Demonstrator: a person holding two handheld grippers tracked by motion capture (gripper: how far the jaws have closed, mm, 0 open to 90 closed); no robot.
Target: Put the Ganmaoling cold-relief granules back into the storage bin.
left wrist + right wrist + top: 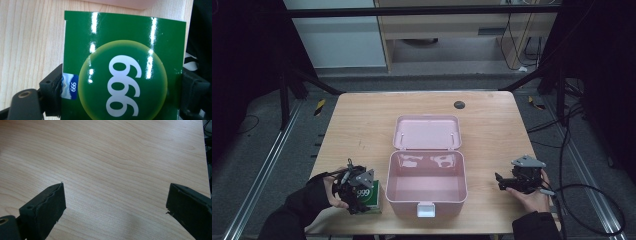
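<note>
A slip is judged the main risk: the glossy green 999 box is gripped at its two side edges between the jaws of the left tongs, low on the counter. Beyond them, just beside the box, the pink case stands open. The right tongs are held open, empty, well apart.

A lab or test room: a lone wooden desk stands on grey carpet inside a dark metal frame, with loose cables trailing across the floor.
</note>
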